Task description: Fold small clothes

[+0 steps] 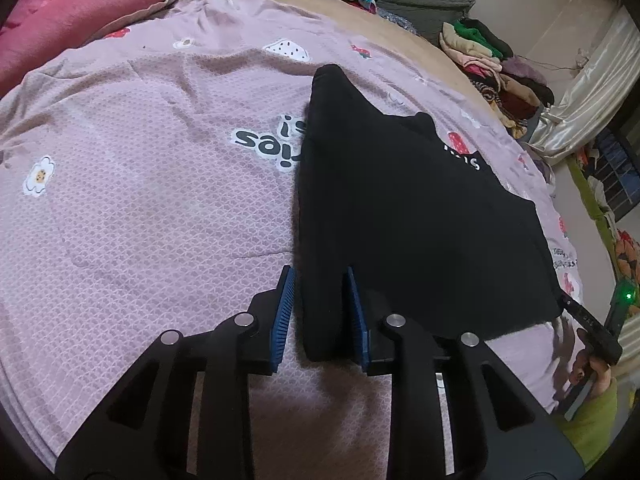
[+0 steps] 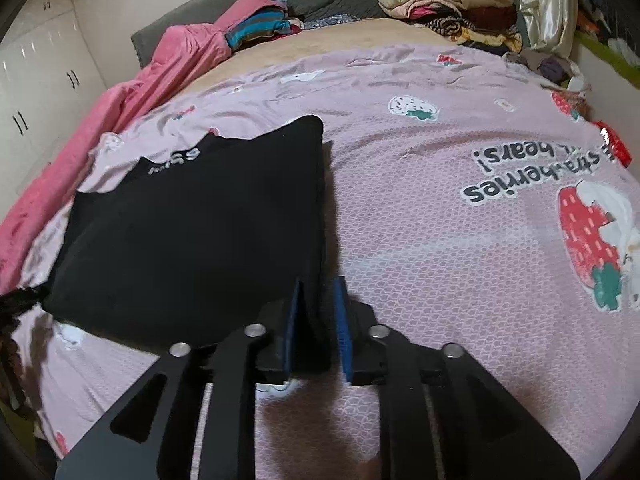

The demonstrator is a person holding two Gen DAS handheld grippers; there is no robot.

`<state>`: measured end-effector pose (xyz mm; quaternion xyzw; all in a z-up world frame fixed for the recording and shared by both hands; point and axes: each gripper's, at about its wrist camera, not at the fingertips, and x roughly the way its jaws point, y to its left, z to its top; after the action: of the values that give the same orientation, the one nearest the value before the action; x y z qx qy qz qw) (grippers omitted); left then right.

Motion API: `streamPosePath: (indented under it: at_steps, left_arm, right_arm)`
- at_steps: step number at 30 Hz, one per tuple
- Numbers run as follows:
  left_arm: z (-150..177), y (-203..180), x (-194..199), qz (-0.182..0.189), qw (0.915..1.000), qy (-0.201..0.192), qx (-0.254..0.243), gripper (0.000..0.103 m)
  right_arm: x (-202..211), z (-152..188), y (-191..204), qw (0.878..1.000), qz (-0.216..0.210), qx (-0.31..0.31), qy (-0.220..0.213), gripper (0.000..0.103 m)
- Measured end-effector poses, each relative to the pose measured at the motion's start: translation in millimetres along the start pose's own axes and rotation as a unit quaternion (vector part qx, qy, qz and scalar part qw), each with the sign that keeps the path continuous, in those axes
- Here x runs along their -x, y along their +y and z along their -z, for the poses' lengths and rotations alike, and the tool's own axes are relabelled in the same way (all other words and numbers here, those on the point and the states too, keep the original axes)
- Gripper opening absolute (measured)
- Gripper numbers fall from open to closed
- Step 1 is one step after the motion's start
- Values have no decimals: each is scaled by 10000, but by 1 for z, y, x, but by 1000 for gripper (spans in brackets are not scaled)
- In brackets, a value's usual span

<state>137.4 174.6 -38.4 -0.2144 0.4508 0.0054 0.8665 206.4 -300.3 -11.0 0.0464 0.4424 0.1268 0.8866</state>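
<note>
Pink waffle-textured strawberry bedsheet (image 1: 140,208) carries a folded black garment (image 1: 420,220), roughly rectangular. Left gripper (image 1: 320,312) straddles its near-left corner, blue ribbed pads apart; right gripper (image 2: 318,328) likewise straddles its near-right corner.

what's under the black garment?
The black garment lies on the pink strawberry-print sheet, which shows all round it. The left gripper and right gripper each straddle a near corner. Whatever lies beneath its middle is covered.

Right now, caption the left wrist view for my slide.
Left claw open around the near corner of a folded black garment lying on a pink strawberry-print bedsheet.
</note>
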Motion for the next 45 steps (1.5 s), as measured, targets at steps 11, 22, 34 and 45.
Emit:
streamPosePath:
  at_steps: [11, 22, 34, 45]
  left_arm:
    - [5, -9, 5, -239, 9995, -28, -199, 23]
    - [13, -17, 17, -422, 9985, -97, -344, 37]
    - [22, -24, 36, -512, 9970, -203, -550, 48]
    - [28, -16, 50, -599, 9964, -299, -529, 59]
  right_arm:
    - [9, 5, -3, 9998, 162, 43, -48, 37]
    - [27, 11, -3, 9997, 181, 20, -170, 60]
    - [51, 14, 15, 9982, 355, 229, -416, 80]
    - [61, 12, 48, 9962, 332, 592, -539, 87]
